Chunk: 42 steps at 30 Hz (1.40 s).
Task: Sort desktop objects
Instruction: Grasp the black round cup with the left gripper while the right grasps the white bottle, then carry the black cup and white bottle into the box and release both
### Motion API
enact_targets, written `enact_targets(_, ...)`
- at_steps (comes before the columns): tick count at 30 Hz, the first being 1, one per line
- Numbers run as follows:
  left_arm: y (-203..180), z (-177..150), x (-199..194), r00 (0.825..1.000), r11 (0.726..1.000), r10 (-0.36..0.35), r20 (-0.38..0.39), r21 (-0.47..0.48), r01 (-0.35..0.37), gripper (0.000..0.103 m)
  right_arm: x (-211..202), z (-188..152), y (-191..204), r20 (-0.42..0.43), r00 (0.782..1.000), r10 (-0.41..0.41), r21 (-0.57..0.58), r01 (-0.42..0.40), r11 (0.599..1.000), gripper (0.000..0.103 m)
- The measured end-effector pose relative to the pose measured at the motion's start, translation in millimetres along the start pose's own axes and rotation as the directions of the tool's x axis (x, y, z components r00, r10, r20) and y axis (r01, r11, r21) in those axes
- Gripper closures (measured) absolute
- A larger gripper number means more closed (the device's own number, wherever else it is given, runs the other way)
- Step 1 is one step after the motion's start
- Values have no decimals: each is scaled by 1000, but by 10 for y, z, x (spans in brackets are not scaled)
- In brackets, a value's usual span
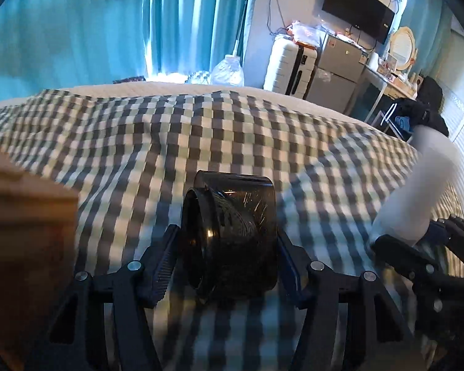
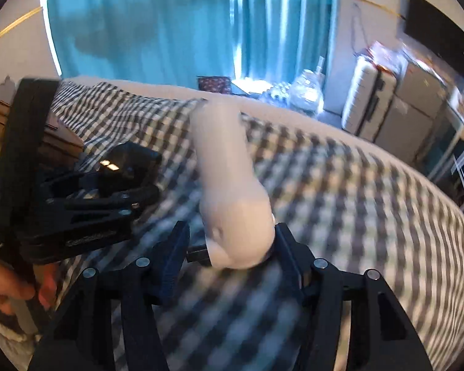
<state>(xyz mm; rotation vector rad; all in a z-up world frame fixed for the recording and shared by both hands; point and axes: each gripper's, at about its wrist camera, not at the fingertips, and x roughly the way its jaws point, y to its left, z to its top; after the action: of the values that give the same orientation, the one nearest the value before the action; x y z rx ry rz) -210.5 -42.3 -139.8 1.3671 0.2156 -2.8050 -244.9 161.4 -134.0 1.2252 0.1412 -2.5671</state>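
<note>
A glossy black round jar (image 1: 232, 216) lies on its side between the fingers of my left gripper (image 1: 227, 230), with both pads pressed against its sides, just above the checked bedspread (image 1: 201, 136). A white plastic bottle (image 2: 222, 154) slants up and away from my right gripper (image 2: 232, 227), which grips its lower end; a small dark stub shows beside the left pad. In the left wrist view the same white bottle (image 1: 430, 179) sticks up from the right gripper (image 1: 411, 238) at the far right. The right wrist view shows the left gripper (image 2: 153, 174) at the left holding the black jar (image 2: 126, 160).
A brown cardboard box (image 1: 24, 216) stands close at the left. A person's hand (image 2: 3, 290) holds the left gripper's handle. Beyond the bed are teal curtains (image 1: 185, 21), a water jug (image 1: 227, 71), a white suitcase (image 1: 289, 68), a small fridge (image 1: 337, 68) and a wall TV (image 1: 358, 6).
</note>
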Motion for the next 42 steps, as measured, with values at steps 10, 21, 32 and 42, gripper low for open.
enact_targets(10, -254, -264, -537, 997, 994, -75, 36, 77, 72, 42, -513, -270, 93, 15, 1000, -1, 62, 0, 998, 57)
enact_targets(21, -570, -411, -1530, 965, 963, -149, 217, 254, 92, 42, -1309, -362, 395, 148, 989, -2, 62, -7, 998, 57)
enact_targets(32, 439, -228, -2497, 931, 981, -111, 348, 189, 46, 42, -1846, -246, 1063, 266, 950, 161, 20, -172, 985, 57)
enact_targets(42, 1639, -200, -2358, 956, 993, 88, 282, 47, -105, 42, -1358, 360, 2154, 175, 929, 326, -94, -314, 945, 57)
